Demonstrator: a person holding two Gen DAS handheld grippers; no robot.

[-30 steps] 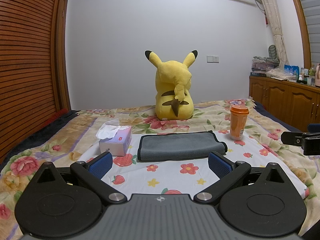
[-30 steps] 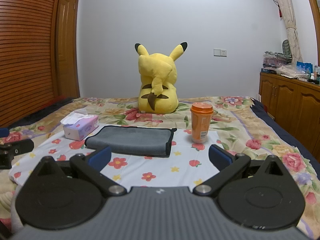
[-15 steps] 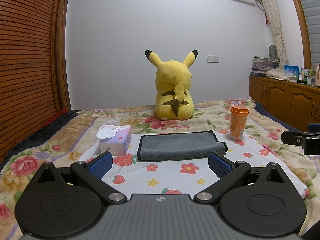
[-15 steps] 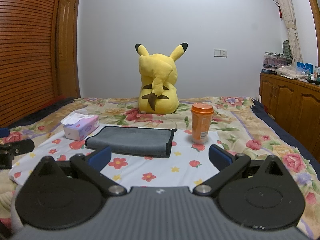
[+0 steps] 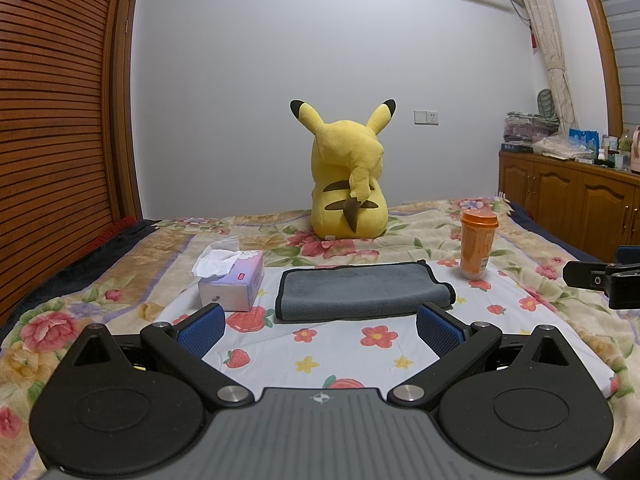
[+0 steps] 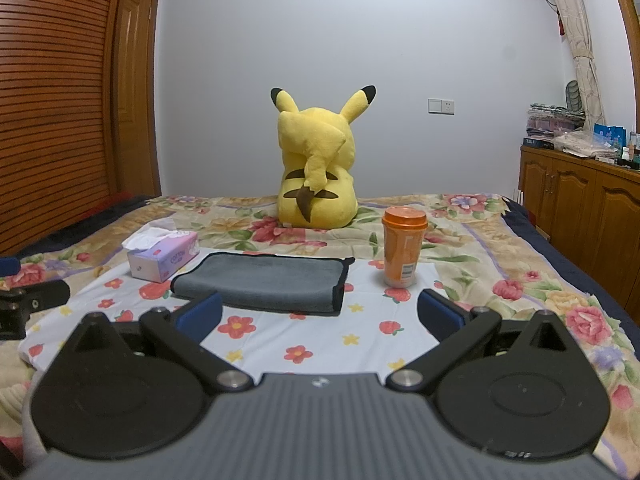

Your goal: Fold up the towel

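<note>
Left gripper [image 5: 320, 326], left wrist view: blue-padded fingers spread wide, nothing between them, held above the white flower-print cloth [image 5: 340, 356]. Grey towel [image 5: 362, 294] lies ahead of the fingertips, already folded into a flat rectangle with a dark trim, apart from both pads. Tissue box [image 5: 236, 284] sits just left of the towel, a tissue pulled up from its slot. Orange cup [image 5: 477, 248] stands upright to the towel's right, lid on. Yellow plush toy [image 5: 348, 184] sits further back on the floral blanket [image 5: 120, 276], its back to the camera. Part of the right gripper shows at the right edge.

Right gripper [image 6: 320, 314], right wrist view: fingers also wide apart and empty. Towel [image 6: 264, 282] lies ahead and left of centre on the cloth; its left near edge is hidden behind the left pad. Cup [image 6: 403, 248] stands right of the towel, not touching. Tissue box [image 6: 164, 256] beyond the towel's left end. Wooden cabinet [image 6: 580, 200] along the right wall.
</note>
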